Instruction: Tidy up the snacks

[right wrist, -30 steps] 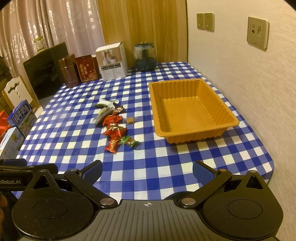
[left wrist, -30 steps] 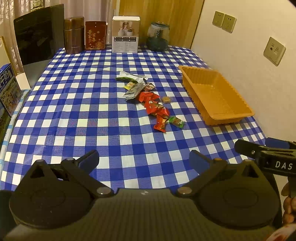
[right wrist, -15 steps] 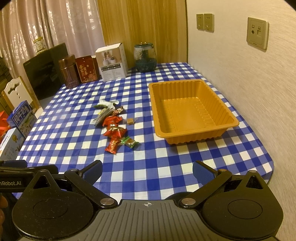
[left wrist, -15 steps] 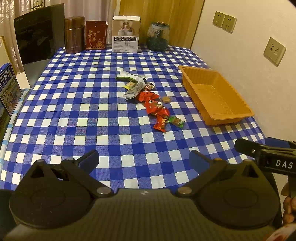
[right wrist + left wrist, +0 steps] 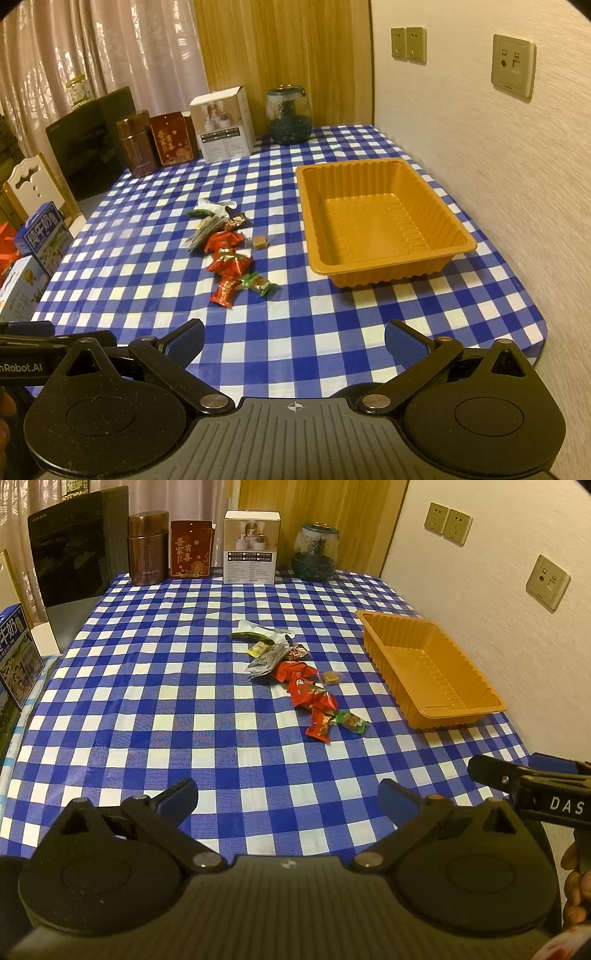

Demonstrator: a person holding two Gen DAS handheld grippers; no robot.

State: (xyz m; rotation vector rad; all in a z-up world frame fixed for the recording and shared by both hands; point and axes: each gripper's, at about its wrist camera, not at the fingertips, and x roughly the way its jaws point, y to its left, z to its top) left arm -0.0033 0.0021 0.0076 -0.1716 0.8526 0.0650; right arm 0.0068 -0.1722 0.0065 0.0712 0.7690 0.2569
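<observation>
The wrapped snacks (image 5: 229, 254) are strewn in a line running near to far at mid-bench, left of the empty orange tray (image 5: 380, 221). Both the left gripper (image 5: 288, 797) and right gripper (image 5: 293, 341) are held spread, empty, at the near edge; the right is judged nearer the tray.

Bare tablecloth (image 5: 295, 325) between tools and snack pile (image 5: 229, 254); orange tray (image 5: 380, 218) blocks right side.

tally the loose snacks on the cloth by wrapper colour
red snacks: 3
green candy: 1
green-white pack: 1
grey pack: 1
yellow candy: 1
brown candy: 1
tan cube: 1
Total: 9, none in the tray.
</observation>
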